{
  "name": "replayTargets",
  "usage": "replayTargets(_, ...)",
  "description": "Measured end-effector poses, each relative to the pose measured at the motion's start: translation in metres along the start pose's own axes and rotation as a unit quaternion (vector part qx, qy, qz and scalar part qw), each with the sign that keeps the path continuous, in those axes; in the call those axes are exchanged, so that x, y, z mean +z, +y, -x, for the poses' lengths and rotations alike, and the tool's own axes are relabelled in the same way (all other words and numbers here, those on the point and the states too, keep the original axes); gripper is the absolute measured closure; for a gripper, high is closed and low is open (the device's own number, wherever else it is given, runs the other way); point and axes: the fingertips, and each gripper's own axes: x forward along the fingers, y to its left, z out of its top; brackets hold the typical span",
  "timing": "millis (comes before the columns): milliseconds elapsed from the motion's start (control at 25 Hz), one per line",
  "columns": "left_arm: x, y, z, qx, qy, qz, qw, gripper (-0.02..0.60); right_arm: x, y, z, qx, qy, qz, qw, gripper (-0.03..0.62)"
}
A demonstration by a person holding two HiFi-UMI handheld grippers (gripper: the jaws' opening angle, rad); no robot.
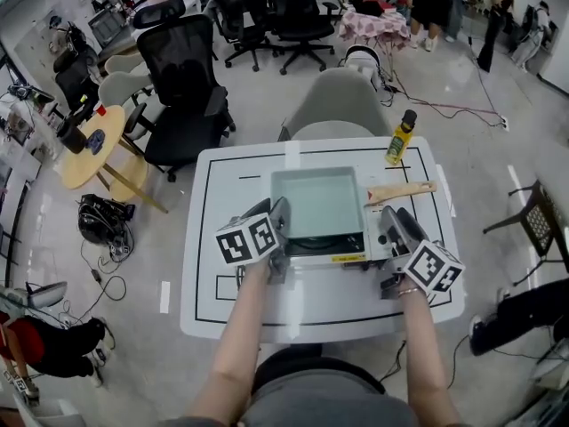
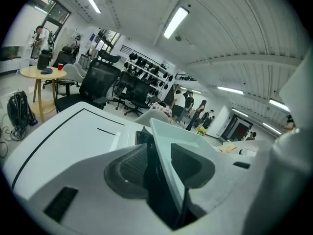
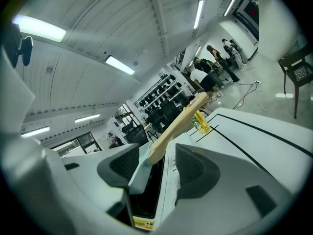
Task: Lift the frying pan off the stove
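Observation:
A square pale-green frying pan (image 1: pixel 316 205) with a wooden handle (image 1: pixel 402 192) rests over a black stove (image 1: pixel 324 245) on the white table (image 1: pixel 231 292). My left gripper (image 1: pixel 281 229) straddles the pan's left rim. In the left gripper view the pan's rim (image 2: pixel 181 146) lies against the right pad, with a dark gap to the left pad, so the left gripper (image 2: pixel 159 168) is open. My right gripper (image 1: pixel 391 229) straddles the pan's right edge near the handle. In the right gripper view the right gripper (image 3: pixel 156 173) is open: the pan's corner (image 3: pixel 139 173) is by the left pad, and the stove (image 3: pixel 146 199) shows in the gap.
A yellow bottle (image 1: pixel 401 138) stands at the table's far right corner. A grey chair (image 1: pixel 338 105) is pushed against the far edge. Black office chairs (image 1: pixel 182 87) and a round wooden table (image 1: pixel 89 145) stand to the left. People stand in the far room.

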Motion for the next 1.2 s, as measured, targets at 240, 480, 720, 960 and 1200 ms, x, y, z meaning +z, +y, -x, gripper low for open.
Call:
replayTargets(240,-0.004,0.005,-0.004,0.016,0.008,-0.004,0.9998,0.489,0.002,-0.001,-0.007,0.002,0.002,-0.011,1.000,0.365)
replayTargets(480,-0.005,0.001,-0.007,0.017,0.015,-0.009,0.9997,0.535,0.003,-0.001,-0.010,0.001,0.004,-0.033,0.999,0.364)
replayTargets(720,-0.003,0.001,-0.007,0.017,0.013,0.006,0.9997,0.548,0.003,-0.001,-0.012,0.002,0.009,-0.046,0.999,0.362)
replayTargets(960,-0.003,0.000,-0.008,0.017,0.014,0.012,0.9997,0.551,0.004,0.003,-0.021,0.010,0.013,-0.054,0.998,0.355)
replayTargets(1200,-0.004,0.001,-0.009,0.015,0.016,0.015,0.9996,0.552,0.005,0.000,-0.033,0.008,0.017,-0.058,0.998,0.352)
